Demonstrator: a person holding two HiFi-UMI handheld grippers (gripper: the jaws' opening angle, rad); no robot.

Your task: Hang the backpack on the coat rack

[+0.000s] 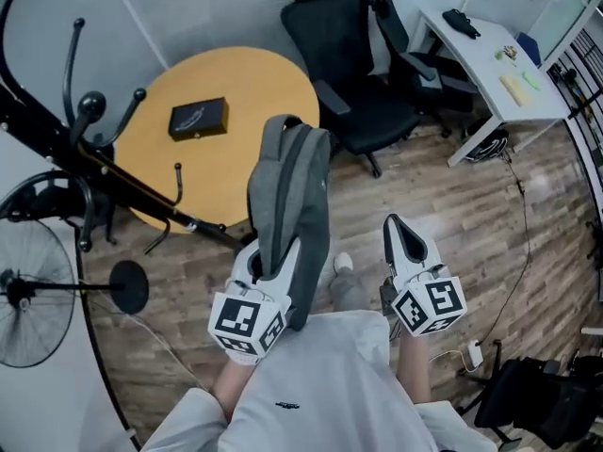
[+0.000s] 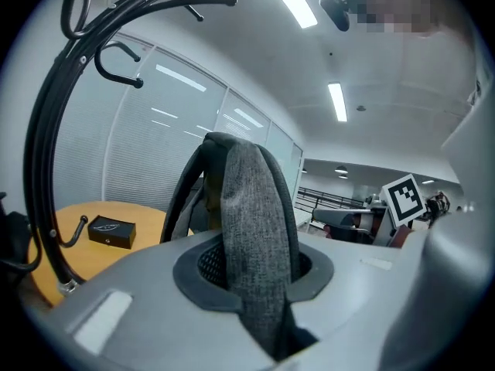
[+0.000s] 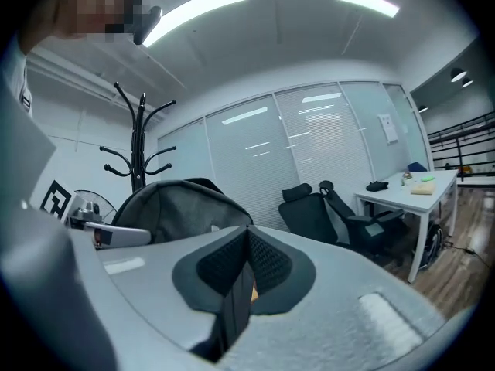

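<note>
A grey backpack (image 1: 292,186) hangs in front of me by a grey strap (image 2: 251,207) that runs between the jaws of my left gripper (image 1: 273,257), which is shut on it. In the left gripper view the strap loops up out of the left gripper (image 2: 255,284). The black coat rack (image 1: 85,153) stands to the left, and its curved hooks (image 2: 116,49) rise above and left of the strap. My right gripper (image 1: 403,238) is to the right of the backpack, apart from it, its jaws shut on nothing. In the right gripper view, the backpack (image 3: 174,207) and the coat rack (image 3: 139,145) show past the right gripper (image 3: 246,257).
A round wooden table (image 1: 254,83) bearing a black box (image 1: 198,118) stands behind the rack. Black office chairs (image 1: 353,55) and a white desk (image 1: 490,64) are at the back right. A standing fan (image 1: 38,290) is at the left. Cables and a black bag (image 1: 537,394) lie at the lower right.
</note>
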